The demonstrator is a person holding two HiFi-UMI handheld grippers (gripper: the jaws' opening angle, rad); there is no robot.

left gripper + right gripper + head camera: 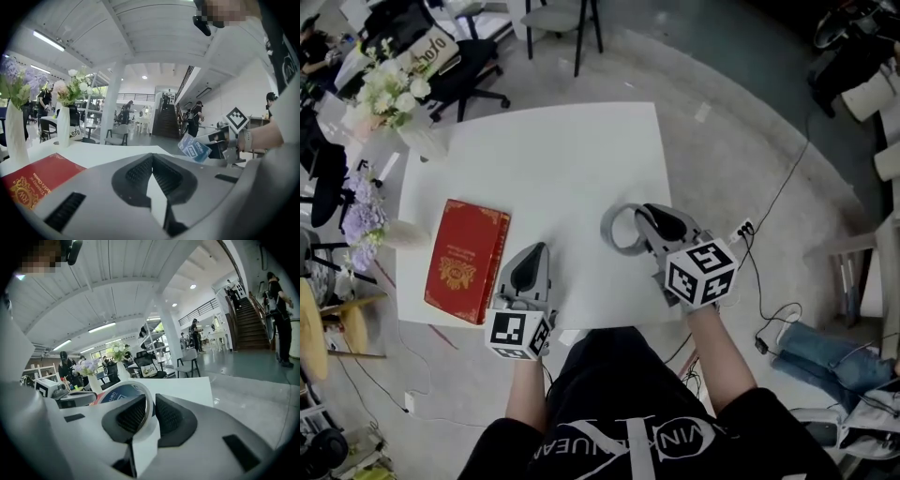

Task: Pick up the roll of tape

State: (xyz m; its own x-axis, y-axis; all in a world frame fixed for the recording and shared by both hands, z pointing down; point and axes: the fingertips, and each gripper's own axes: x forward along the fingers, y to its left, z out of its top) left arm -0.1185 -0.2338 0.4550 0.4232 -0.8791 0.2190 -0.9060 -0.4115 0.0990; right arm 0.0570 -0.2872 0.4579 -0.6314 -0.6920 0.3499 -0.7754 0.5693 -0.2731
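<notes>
The roll of tape [617, 231], a white ring with a blue printed core, hangs above the right part of the white table [572, 159]. My right gripper [639, 219] is shut on it, and in the right gripper view the ring's wall [123, 394] stands upright, pinched between the two pads. The tape's blue label [194, 147] also shows in the left gripper view, off to the right. My left gripper [534, 253] hovers over the table's front edge beside a red book [467, 260]. Its jaws meet at the tips with nothing between them [152, 159].
Two vases of flowers stand on the table's left side [389, 94] [364, 223]. The red book [37, 180] lies left of my left gripper. Office chairs [459, 66] stand beyond the table. Cables and a power strip [741, 230] lie on the floor at the right.
</notes>
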